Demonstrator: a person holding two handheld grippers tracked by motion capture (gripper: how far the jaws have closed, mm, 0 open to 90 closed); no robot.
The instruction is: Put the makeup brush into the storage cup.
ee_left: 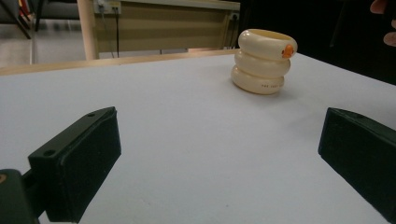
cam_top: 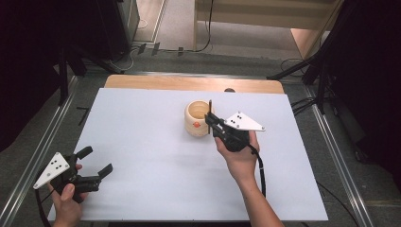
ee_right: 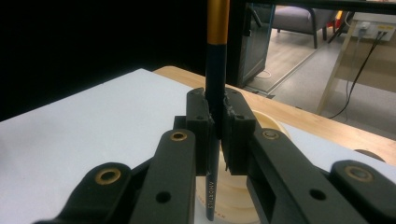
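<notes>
Pencil [ee_right: 215,70]: upright, clamped between the fingers [ee_right: 200,116] of the right gripper [cam_top: 213,122], just over the cream cup [cam_top: 196,118] near the middle of the surface [cam_top: 142,142], closer to the far edge.
Right hand [cam_top: 241,158]: raised, gripper pointing forward.
Left gripper [cam_top: 97,163]: fingers apart, empty, low at the near left corner.

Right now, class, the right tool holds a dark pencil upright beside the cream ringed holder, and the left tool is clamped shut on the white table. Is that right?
Not quite. The left tool is open: the left gripper view shows its jaws standing wide apart over the white table. The right tool does hold the dark pencil upright beside the cream ringed holder.
</notes>
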